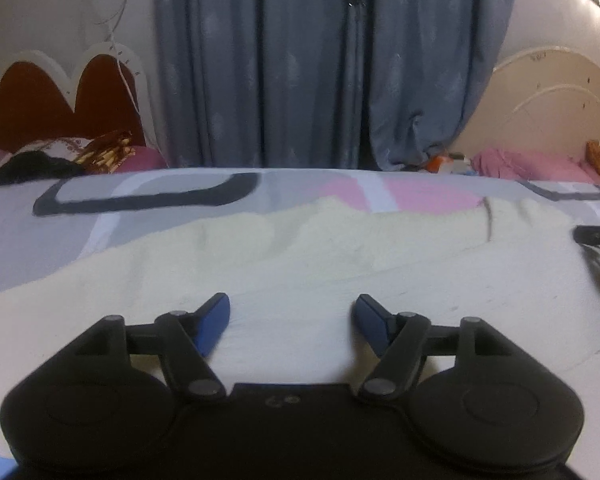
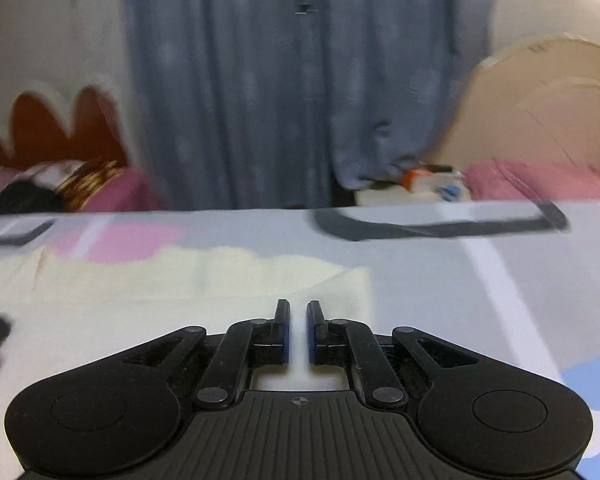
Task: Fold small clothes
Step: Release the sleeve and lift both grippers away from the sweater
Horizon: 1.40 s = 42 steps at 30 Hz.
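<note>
Cream cloth spread flat on patterned bedsheet, left gripper above it, jaws wide and empty, right gripper nearly closed, holding nothing, blue curtain behind.

- Left gripper: matte black body, two round side discs, grey pivot pins, blue pads.
- Right gripper: black ribbed housing, small crosshair mark, blue-edged fingers.

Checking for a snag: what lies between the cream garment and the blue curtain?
Left wrist view: only patterned bedsheet between the cream garment and blue curtain.
</note>
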### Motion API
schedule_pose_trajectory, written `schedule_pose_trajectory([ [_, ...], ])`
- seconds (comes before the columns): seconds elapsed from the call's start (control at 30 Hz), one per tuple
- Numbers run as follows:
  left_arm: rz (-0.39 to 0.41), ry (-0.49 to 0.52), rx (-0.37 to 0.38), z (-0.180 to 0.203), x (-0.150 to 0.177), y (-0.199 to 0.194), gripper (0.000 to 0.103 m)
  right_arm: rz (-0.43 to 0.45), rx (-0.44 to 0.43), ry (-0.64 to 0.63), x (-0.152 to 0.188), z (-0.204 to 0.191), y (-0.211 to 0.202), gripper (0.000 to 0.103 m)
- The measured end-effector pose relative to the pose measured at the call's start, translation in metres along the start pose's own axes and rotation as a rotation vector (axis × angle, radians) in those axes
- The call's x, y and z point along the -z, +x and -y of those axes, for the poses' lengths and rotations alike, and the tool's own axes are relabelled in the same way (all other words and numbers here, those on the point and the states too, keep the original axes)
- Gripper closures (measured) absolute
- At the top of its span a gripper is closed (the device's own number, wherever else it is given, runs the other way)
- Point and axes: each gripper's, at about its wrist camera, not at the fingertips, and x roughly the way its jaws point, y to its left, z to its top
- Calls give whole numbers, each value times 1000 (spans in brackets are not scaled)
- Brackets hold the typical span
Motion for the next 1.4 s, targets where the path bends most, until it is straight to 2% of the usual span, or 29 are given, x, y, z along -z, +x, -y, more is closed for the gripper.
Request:
schedule_pose_trajectory([
  [0.1, 7, 7, -6, -5, -3, -15, 35, -8, -8, -2, 0, 4, -14, 97],
  [0.13, 33, 5, 1, -6, -2, -23, 33, 11, -15, 0, 1, 3, -26, 97],
  [0.17, 51, -7, 18, -7, 0, -29, 26, 33, -40, 6, 5, 0, -41, 97],
  [0.2, 43, -21, 33, -8, 4, -31, 22, 42, -56, 9, 8, 0, -51, 97],
  [0.27, -33, -5, 7, -5, 11, -19, 21, -5, -45, -22, 18, -9, -51, 97],
  [0.3, -23, -5, 2, -6, 16, -17, 21, -54, -26, -45, 27, -12, -43, 97],
  [0.33, -21, -22, 3, -8, 15, -20, 23, -23, -16, -72, 31, -18, -42, 97],
  [0.37, -18, -37, -6, -9, 12, -25, 31, -30, -3, -89, 30, -21, -44, 97],
  [0.4, 2, -50, -5, -9, 11, -32, 33, -29, 2, -89, 27, -24, -49, 97],
  [0.47, 37, -67, 21, -8, 9, -42, 30, 32, -23, -92, 26, -28, -65, 96],
  [0.53, 6, -32, 30, -1, 14, -37, 26, 42, -40, -99, 33, -33, -77, 96],
  [0.57, -24, -15, 18, 3, 18, -30, 26, 13, -49, -100, 39, -35, -76, 96],
  [0.6, -7, 2, 8, 5, 23, -30, 26, -49, -38, -113, 46, -38, -67, 96],
  [0.63, -5, 9, 3, 6, 22, -31, 26, -45, -19, -155, 54, -43, -64, 96],
  [0.7, 14, -6, 12, 4, 14, -34, 26, -32, -7, -192, 51, -54, -68, 95],
  [0.77, 24, -12, 7, 1, 2, -29, 26, 25, -35, -156, 36, -51, -65, 94],
  [0.9, 24, 14, -1, 7, -18, -8, 25, 75, -4, -98, 0, -42, -32, 87],
  [0.97, -13, 34, -24, 9, -14, 5, 23, 25, -29, -110, -10, -41, -4, 87],
  [1.0, -34, 44, -40, 8, -9, 12, 19, -17, 7, -116, -10, -38, 8, 87],
  [1.03, -15, 23, -29, 3, -5, 11, 19, -39, 58, -97, -8, -28, 19, 87],
  [1.1, -21, 6, -32, -1, -5, 8, 19, -28, 58, -46, -10, -18, 18, 87],
  [1.17, -7, -1, -56, 0, -7, -3, 23, -27, 83, -88, -9, -27, 10, 87],
  [1.2, 10, -7, -52, -1, -6, -10, 22, -11, 88, -93, -8, -31, 1, 86],
  [1.23, 9, -7, -49, -1, -3, -13, 20, 16, 68, -85, -4, -33, -11, 86],
  [1.27, -24, 9, -52, 1, 2, -8, 18, 42, 37, -76, 2, -36, -21, 86],
  [1.3, -31, 19, -59, 2, 6, -4, 15, 38, 13, -95, 7, -40, -22, 85],
  [1.33, -28, 7, -62, -1, 5, -4, 14, -23, 23, -137, 17, -47, -16, 78],
  [1.4, -34, -33, -53, -6, -1, -12, 17, -19, 68, -204, 25, -58, -17, 77],
])
